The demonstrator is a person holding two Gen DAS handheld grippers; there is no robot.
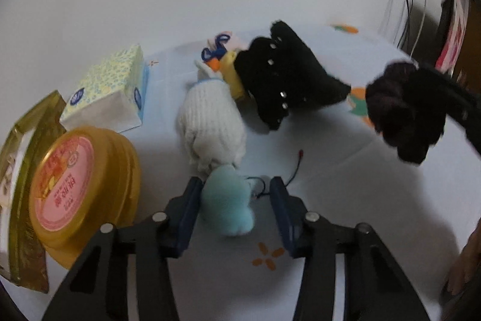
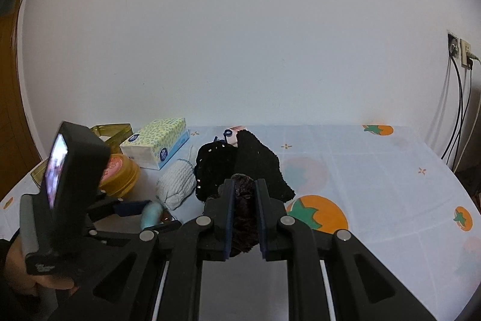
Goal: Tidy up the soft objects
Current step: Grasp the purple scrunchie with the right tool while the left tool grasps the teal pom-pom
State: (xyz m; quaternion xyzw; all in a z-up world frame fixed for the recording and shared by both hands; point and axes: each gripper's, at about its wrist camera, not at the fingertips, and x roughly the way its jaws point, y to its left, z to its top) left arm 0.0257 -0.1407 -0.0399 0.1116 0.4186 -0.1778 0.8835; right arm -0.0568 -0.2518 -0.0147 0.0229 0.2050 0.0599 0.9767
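Nearest, the left tool [image 1: 234, 194] straddles a pale blue plush toy [image 1: 227, 200] lying on the bench [image 1: 375, 200]; its left pad touches the toy, the right pad stands clear, so the toy is not yet gripped. To do this well, centre the toy between the pads and close gently on its body, keeping clear of the thin cord at its side. Beyond lie a white knitted glove [image 1: 210, 122] and a black studded cloth [image 1: 285, 77]. The right tool [image 2: 244, 194] is clamped on a dark fuzzy piece [image 2: 244, 218], held above the bench.
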